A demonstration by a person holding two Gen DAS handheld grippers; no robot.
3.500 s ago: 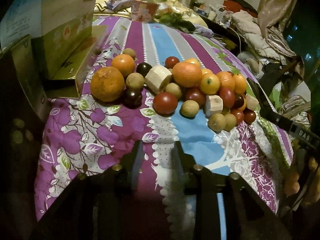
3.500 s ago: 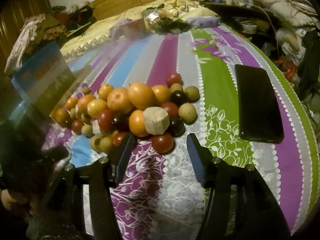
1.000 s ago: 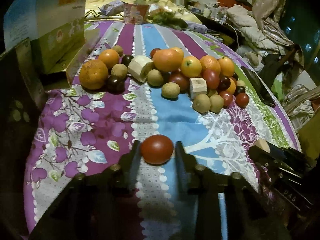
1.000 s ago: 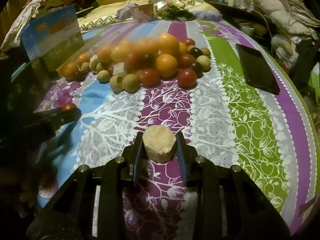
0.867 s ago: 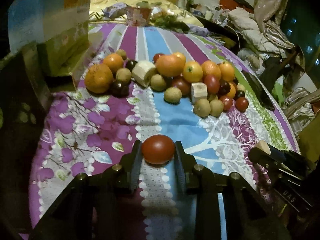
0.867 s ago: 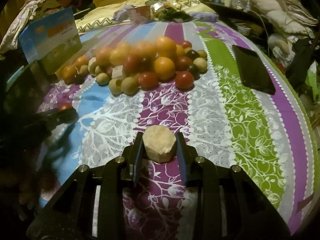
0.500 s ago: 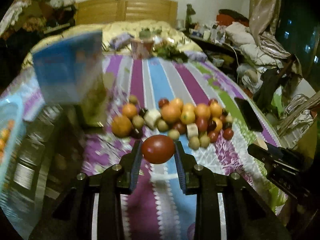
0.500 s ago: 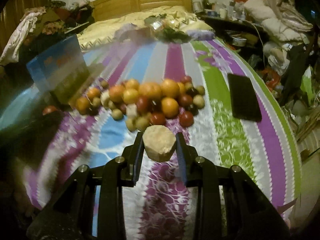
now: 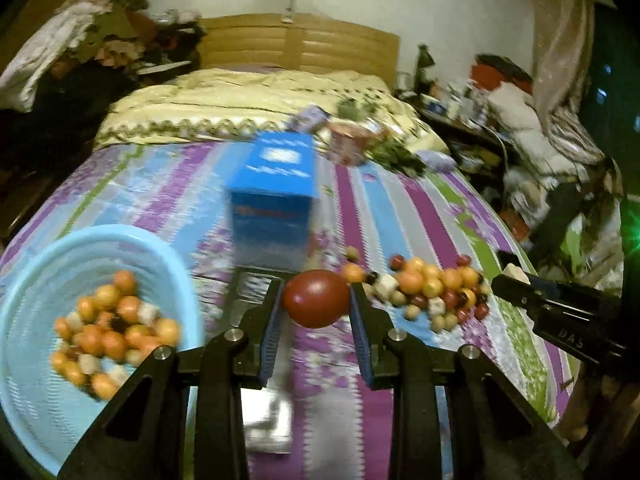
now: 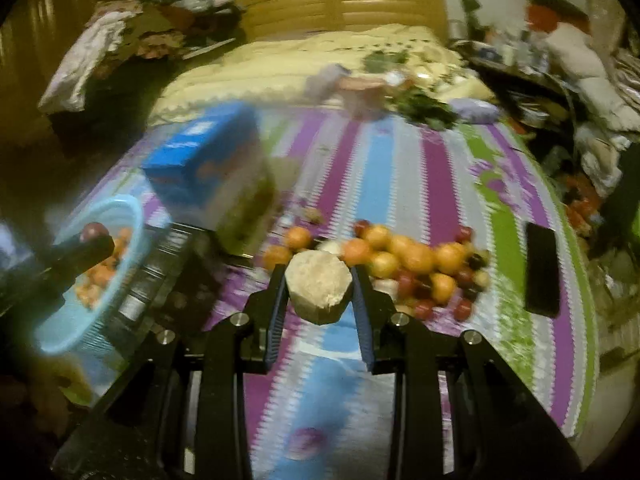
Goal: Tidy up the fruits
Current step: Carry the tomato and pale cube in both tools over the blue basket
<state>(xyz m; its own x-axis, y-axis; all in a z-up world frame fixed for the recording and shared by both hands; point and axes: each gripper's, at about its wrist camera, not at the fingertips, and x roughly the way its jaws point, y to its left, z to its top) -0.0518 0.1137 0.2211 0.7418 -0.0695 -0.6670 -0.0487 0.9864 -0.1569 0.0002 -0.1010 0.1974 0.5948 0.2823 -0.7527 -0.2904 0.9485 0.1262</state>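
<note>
Fingers (image 9: pixel 267 332) of left gripper (image 9: pixel 316 320) pinch a red fruit (image 9: pixel 316 298), angled down over the bed (image 9: pixel 400 216) w/ blue basket (image 9: pixel 172 264) to their left; right gripper (image 10: pixel 319 308) fingers pinching a pale chunk (image 10: pixel 319 286), fruit pile (image 10: pixel 408 268) just ahead.

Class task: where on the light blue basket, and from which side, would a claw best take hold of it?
Grip the light blue basket at its thin raised rim, one finger inside and one outside. Probably come from above at the near edge: the bowl is too wide to span, and fruit fills its middle.
</note>
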